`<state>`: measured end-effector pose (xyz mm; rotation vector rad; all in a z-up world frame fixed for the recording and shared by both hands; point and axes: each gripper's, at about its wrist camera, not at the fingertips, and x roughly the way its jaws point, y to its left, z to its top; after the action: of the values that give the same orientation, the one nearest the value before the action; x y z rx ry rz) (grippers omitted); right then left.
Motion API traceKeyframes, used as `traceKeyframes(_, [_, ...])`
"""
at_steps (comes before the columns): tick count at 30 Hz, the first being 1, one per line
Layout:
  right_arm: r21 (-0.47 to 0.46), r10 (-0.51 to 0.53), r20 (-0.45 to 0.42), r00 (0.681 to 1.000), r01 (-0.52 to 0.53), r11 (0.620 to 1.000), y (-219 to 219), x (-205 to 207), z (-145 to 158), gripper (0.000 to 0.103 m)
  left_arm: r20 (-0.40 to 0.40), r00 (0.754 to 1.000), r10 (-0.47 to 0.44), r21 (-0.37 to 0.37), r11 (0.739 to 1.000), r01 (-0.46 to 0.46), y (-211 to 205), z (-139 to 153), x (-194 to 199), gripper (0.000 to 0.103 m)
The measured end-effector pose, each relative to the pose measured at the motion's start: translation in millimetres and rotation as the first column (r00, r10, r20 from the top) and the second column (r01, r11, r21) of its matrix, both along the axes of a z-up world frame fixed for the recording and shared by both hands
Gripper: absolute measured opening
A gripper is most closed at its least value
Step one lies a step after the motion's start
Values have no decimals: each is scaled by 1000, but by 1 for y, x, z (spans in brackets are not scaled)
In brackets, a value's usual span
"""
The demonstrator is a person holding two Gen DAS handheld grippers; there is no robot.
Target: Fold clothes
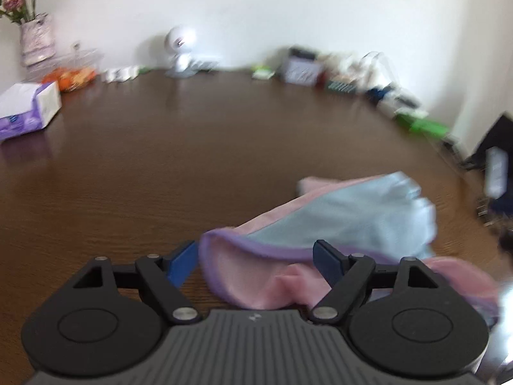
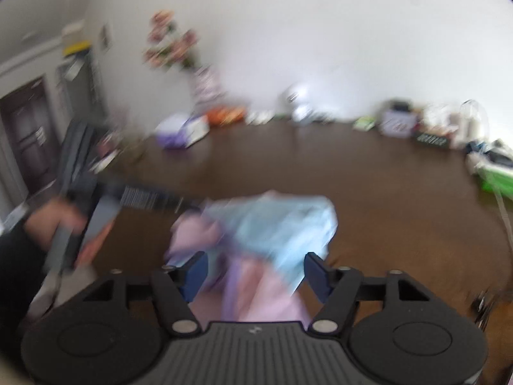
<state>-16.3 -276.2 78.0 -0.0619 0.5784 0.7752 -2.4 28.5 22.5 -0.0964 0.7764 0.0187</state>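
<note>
Pink-and-blue garment (image 1: 336, 224) crumpled lower right on brown table (image 1: 160, 166), left gripper (image 1: 256, 261) spread over its purple hem, right gripper (image 2: 255, 274) spread likewise, view blurred.

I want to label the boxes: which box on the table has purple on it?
The tissue box at the table's left edge: white and purple, unlike the green box at right.
</note>
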Motion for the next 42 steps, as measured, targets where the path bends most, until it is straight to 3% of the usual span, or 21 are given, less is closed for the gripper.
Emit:
traceKeyframes(2, [-86, 23, 28, 999, -21, 996, 25, 24, -10, 66, -20, 1000, 6, -21, 1000, -6, 7, -8, 4, 74])
traceKeyframes(4, [-208, 77, 26, 997, -70, 976, 55, 45, -27, 64, -4, 1000, -8, -11, 1000, 8, 12, -9, 5, 40])
traceKeyframes(5, [-248, 87, -16, 996, -88, 965, 64, 54, -36, 43, -4, 1000, -10, -20, 1000, 10, 15, -8, 7, 5])
traceKeyframes(6, [-251, 85, -68, 994, -100, 963, 68, 62, -41, 19, -4, 1000, -12, -58, 998, 12, 22, -7, 12, 3])
traceKeyframes(7, [-226, 77, -91, 993, -96, 969, 68, 66, -39, 10, 6, 1000, -12, -91, 996, 12, 28, -4, 17, 2])
traceKeyframes(12, [-103, 69, -16, 997, -71, 992, 68, 100, 16, 6, 188, 982, -28, -37, 999, 35, 28, 47, 77, 1])
traceKeyframes(14, [-73, 8, 18, 1000, -6, 997, 71, 136, 34, 6, 261, 965, 5, -29, 1000, 3, 27, 64, 115, 4])
traceKeyframes(15, [-52, -43, 18, 999, 44, 998, 71, 162, 35, 7, 307, 951, 47, -49, 998, -34, 29, 69, 136, 20])
traceKeyframes(16, [-28, -120, 2, 993, 120, 992, 70, 189, 32, 12, 331, 941, 78, -65, 996, -60, 31, 71, 152, 36])
traceKeyframes(17, [-30, -203, -26, 979, 203, 979, 69, 211, 25, 26, 322, 941, 102, -68, 994, -85, 32, 73, 163, 66])
traceKeyframes(19, [-79, -328, -78, 941, 323, 943, 64, 239, 10, 37, 298, 947, 124, -65, 992, -110, 31, 78, 160, 70])
traceKeyframes(21, [-73, -265, -92, 960, 259, 963, 54, 224, 6, 37, 308, 949, 69, -59, 997, -54, 28, 75, 132, 82])
traceKeyframes(23, [-15, -82, -76, 994, 81, 997, 40, 196, -3, 62, 240, 971, -7, -49, 999, 20, 15, 66, 107, 83])
traceKeyframes(24, [-40, -13, -74, 997, 10, 999, 35, 182, -10, 66, 199, 978, -59, -61, 995, 73, 4, 60, 93, 82])
traceKeyframes(27, [-123, -28, -62, 998, 20, 992, 21, 160, -25, 67, 132, 957, -257, -91, 958, 270, -47, 44, 56, 82])
traceKeyframes(31, [-195, -54, 22, 998, 57, 979, -3, 134, -26, 69, 46, 938, -343, 38, 939, 342, -115, 16, 31, 83])
traceKeyframes(32, [-240, -44, 57, 997, 56, 969, -3, 129, -26, 69, 38, 941, -338, 73, 940, 334, -125, 9, 30, 78])
traceKeyframes(34, [-291, 0, 87, 996, 26, 956, -4, 116, -25, 69, 65, 960, -272, 70, 961, 267, -119, 2, 32, 37])
traceKeyframes(35, [-287, 23, 78, 997, 0, 958, -2, 111, -24, 69, 84, 969, -234, 60, 971, 229, -113, 0, 34, 3])
traceKeyframes(40, [-216, 117, 54, 992, -103, 971, 14, 84, -31, 68, 213, 975, -64, -55, 996, 77, -69, 28, 11, 3])
traceKeyframes(42, [-186, 148, 67, 987, -134, 973, 31, 75, -35, 66, 247, 969, -23, -59, 998, 38, -60, 43, -1, 3])
